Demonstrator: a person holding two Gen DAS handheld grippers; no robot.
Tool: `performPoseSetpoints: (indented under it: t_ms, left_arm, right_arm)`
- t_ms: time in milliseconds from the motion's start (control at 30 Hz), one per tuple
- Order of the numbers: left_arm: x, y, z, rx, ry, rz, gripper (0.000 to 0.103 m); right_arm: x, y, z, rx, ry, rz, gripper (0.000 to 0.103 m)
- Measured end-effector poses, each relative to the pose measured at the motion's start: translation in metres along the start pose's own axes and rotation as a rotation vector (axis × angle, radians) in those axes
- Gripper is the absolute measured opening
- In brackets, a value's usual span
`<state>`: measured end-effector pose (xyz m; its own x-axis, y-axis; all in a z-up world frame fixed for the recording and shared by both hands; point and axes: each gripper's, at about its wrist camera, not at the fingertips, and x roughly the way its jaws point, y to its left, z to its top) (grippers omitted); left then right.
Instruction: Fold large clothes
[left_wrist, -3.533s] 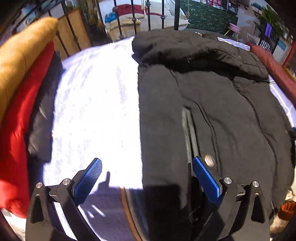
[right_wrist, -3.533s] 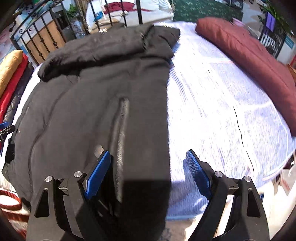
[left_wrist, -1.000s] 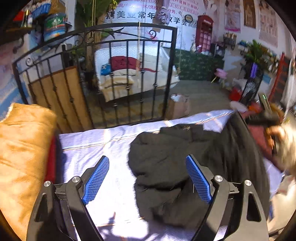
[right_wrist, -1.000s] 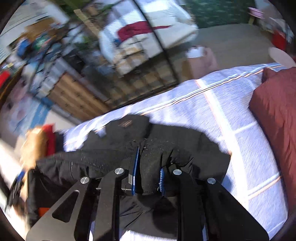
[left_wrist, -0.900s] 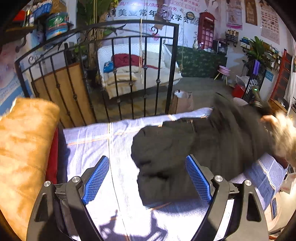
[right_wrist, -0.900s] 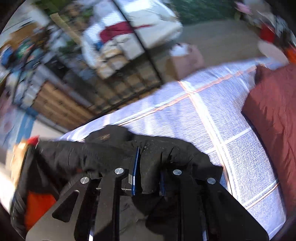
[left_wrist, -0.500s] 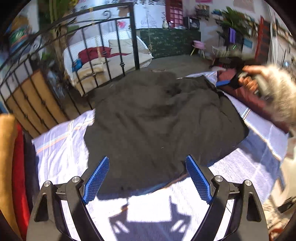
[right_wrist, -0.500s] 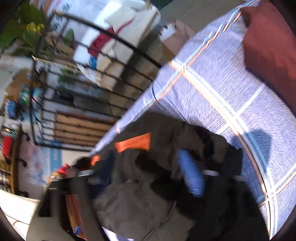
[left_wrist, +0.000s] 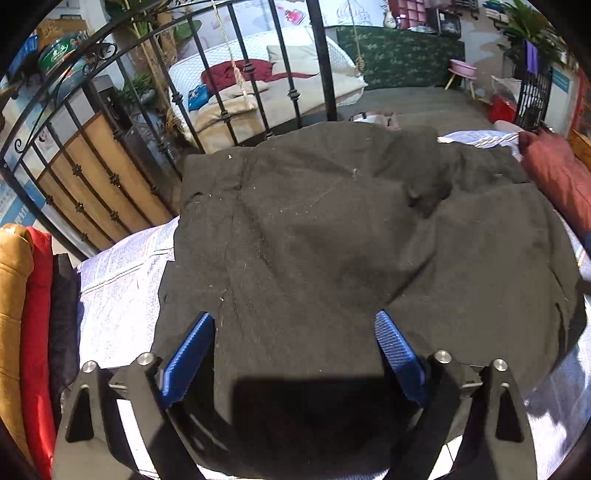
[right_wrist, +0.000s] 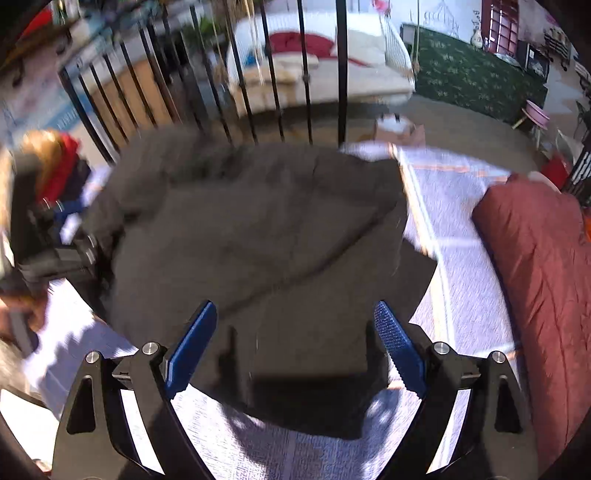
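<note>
- The right wrist view is smearing with motion blur, so the black coat's (right_wrist: 258, 236) folds and the dark shapes at its left edge are hard to make out there; the near hem is dropping out of frame in the left wrist view.
- The left gripper (left_wrist: 293, 354) is hanging with its blue pads spread wide, gripping nothing, over the coat's (left_wrist: 332, 251) near edge.
- The right gripper (right_wrist: 293, 343) is likewise standing wide apart and empty above the coat's near portion.
- The coat is lying spread on the pale checked bed sheet (right_wrist: 454, 266), reaching ahead of both grippers toward the black iron railing (left_wrist: 258, 92).
- A maroon cushion (right_wrist: 539, 266) is lying to the right, and folded orange, red and dark items (left_wrist: 26, 314) are sitting at the left.
</note>
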<state>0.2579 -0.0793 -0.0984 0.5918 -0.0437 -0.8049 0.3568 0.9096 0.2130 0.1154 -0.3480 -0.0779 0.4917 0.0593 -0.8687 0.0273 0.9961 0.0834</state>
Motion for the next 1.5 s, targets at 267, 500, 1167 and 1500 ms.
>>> performPoseSetpoints:
  t_ms: [267,500,1167,1500]
  left_arm:
    - [0.027,0.005,-0.002,-0.025,0.046,-0.018,0.098]
    - [0.043,0.003,0.002,-0.024,0.071,-0.011,0.098]
    - [-0.033,0.139,-0.037,-0.33,-0.009,-0.108,0.097]
    - [0.014,0.149,-0.026,-0.336,0.032,-0.091,0.097]
  right_arm:
    - [0.032,-0.024,-0.016,0.185,0.041,0.003,0.088]
    - [0.045,-0.029,-0.018,0.212,0.061,-0.013,0.097]
    - [-0.003,-0.105,-0.066,0.454,0.009,0.087,0.098]
    - [0.019,-0.118,-0.049,0.608,0.005,0.217,0.098]
